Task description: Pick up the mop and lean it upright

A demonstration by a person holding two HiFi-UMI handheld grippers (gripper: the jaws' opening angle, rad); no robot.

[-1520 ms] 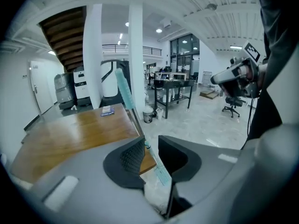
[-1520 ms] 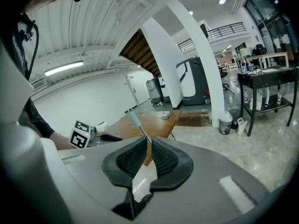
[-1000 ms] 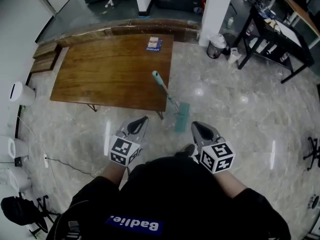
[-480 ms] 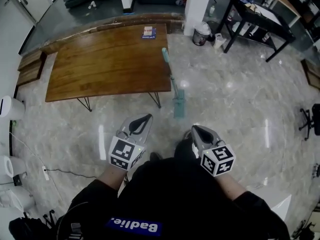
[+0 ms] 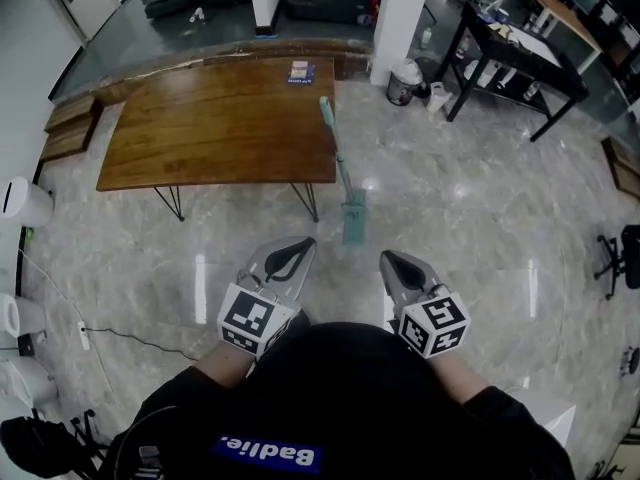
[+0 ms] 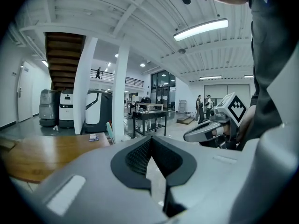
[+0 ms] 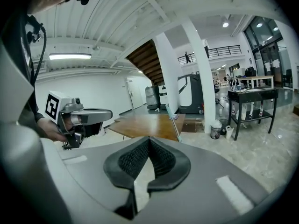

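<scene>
Both jaws were shut and held nothing: the left gripper (image 5: 297, 248) and right gripper (image 5: 390, 260) hung side by side at six o'clock in the head view, well apart from the mop (image 5: 340, 168). It stood at twelve o'clock from them, head on the glossy floor (image 5: 470, 238), thin handle propped against the wooden surface (image 5: 220, 128). Reaching in with closed jaws would likely knock the handle along that edge, and the head could skid, dropping the mop flat.
</scene>
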